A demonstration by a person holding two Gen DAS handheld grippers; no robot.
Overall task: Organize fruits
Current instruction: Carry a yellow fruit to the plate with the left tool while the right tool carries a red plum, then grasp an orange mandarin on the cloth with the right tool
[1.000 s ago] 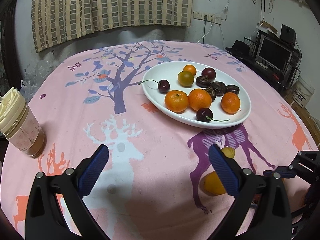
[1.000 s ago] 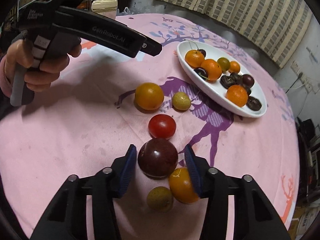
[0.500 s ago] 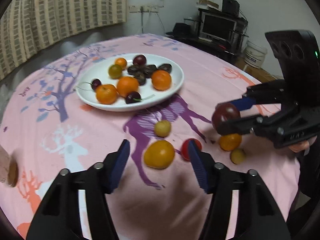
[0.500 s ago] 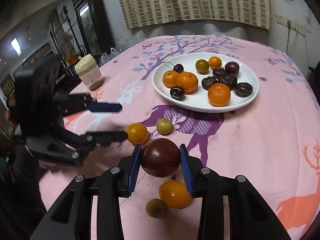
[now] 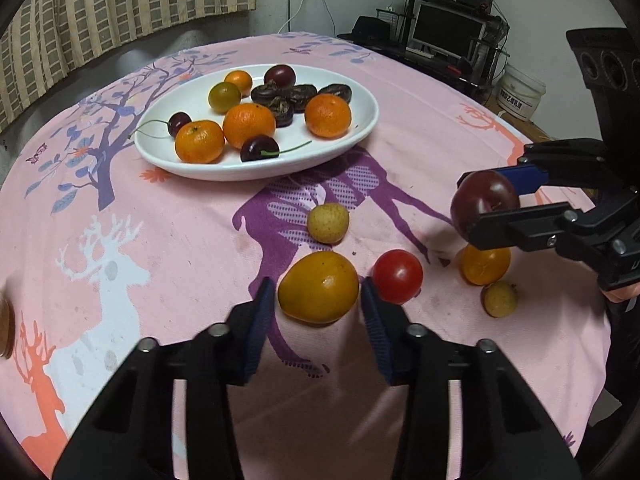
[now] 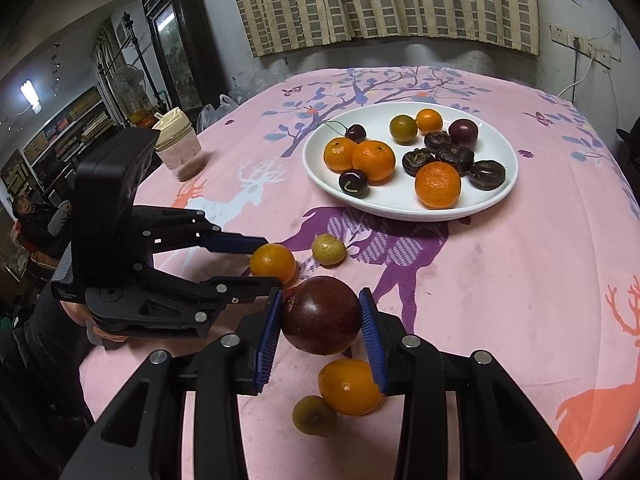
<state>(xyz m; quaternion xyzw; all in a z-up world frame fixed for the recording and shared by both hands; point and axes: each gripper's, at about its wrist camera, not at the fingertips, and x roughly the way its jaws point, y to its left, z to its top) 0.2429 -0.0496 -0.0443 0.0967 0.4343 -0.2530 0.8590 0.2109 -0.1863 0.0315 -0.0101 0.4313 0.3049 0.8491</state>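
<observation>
Sitting between left claw (image 5: 318, 308) pads: orange fruit (image 5: 318, 287)

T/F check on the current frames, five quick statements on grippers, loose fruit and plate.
1. The right gripper is shut on the dark red plum. True.
2. The left gripper grips the red tomato. False: it is open around the orange fruit; the tomato sits beside its right finger.
3. The white plate holds three mandarins. True.
4. The plum rests on the tablecloth. False: it is lifted.
5. No cherries are on the plate. False: two lie there.
</observation>
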